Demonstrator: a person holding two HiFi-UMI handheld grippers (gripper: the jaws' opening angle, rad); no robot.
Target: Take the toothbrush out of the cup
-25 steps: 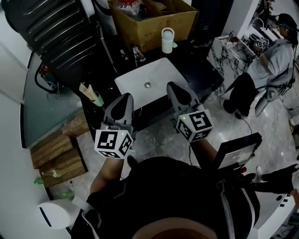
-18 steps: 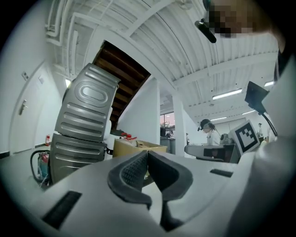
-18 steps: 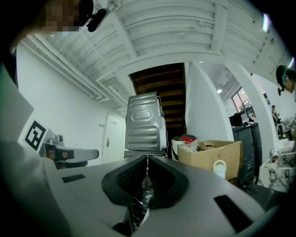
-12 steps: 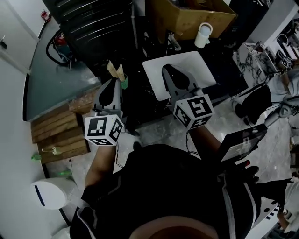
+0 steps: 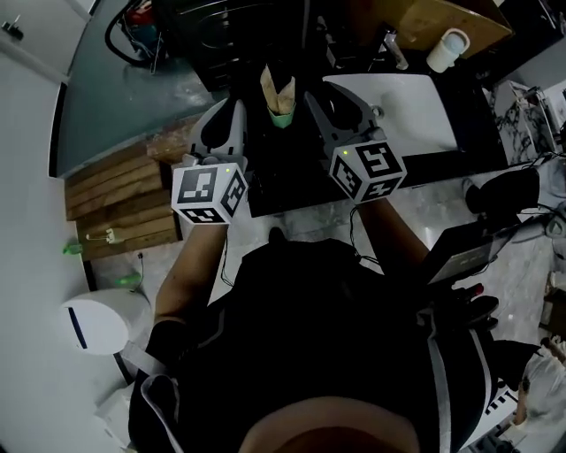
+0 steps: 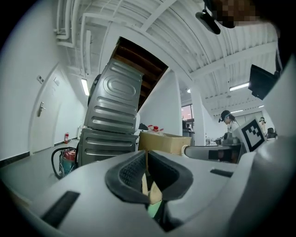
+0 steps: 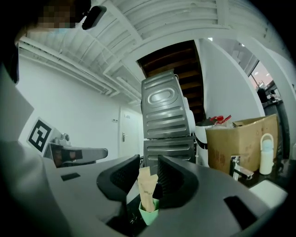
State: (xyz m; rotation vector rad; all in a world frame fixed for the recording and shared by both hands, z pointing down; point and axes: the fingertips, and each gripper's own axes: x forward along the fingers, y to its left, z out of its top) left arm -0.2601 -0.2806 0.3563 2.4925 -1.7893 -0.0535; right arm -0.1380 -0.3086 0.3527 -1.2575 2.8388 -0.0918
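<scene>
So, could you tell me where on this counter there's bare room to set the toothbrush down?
The white basin, right of the green cup, is bare, as is the dark counter strip in front of the cup. Behind the basin it's crowded: faucet, white bottle, cardboard box.

toothbrush [image 5: 279, 90] in cup [image 5: 281, 120], cup on counter [image 5: 292, 181] left of sink [image 5: 420, 102], cardboard box [image 5: 447, 13] behind sink

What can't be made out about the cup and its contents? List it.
- Toothbrush: every view shows only tan paper sleeves in the green cup; no brush visible.
- Cup's base: right gripper view, cut off by the right gripper, whose opening jaws grip nothing.
- Most of the cup: left gripper view, behind the shut left gripper.
</scene>
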